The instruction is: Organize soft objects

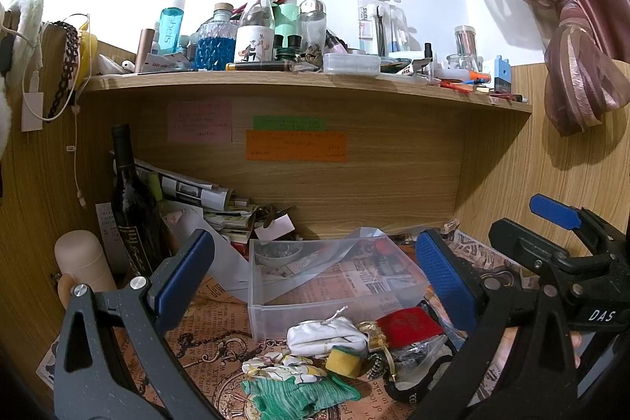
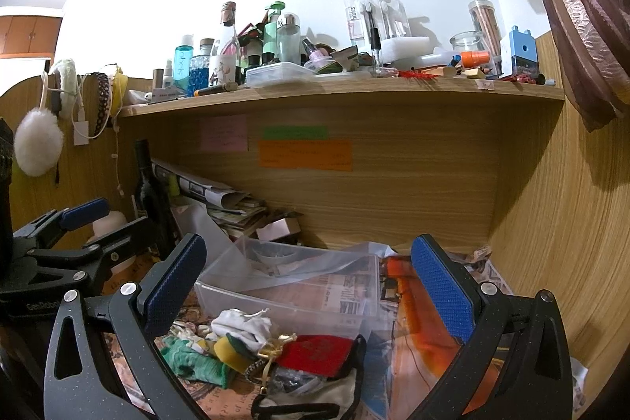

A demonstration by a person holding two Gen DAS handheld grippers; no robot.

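A pile of soft things lies on the desk in front of a clear plastic bin [image 1: 275,313] [image 2: 275,298]: a white cloth pouch [image 1: 323,335] [image 2: 244,325], a green knit cloth [image 1: 295,394] [image 2: 189,357], a floral scrunchie [image 1: 275,367], a yellow sponge [image 1: 343,361] [image 2: 228,349] and a red pouch [image 1: 409,329] [image 2: 315,353]. My left gripper [image 1: 315,282] is open and empty above the pile. My right gripper [image 2: 311,286] is open and empty above the bin and pile. The right gripper also shows at the right of the left wrist view.
A dark wine bottle [image 1: 132,207] and a beige cylinder [image 1: 80,262] stand at the left. Papers [image 1: 204,195] are stacked at the back. A crowded wooden shelf [image 1: 275,83] hangs overhead. A wood side panel [image 2: 559,223] closes the right.
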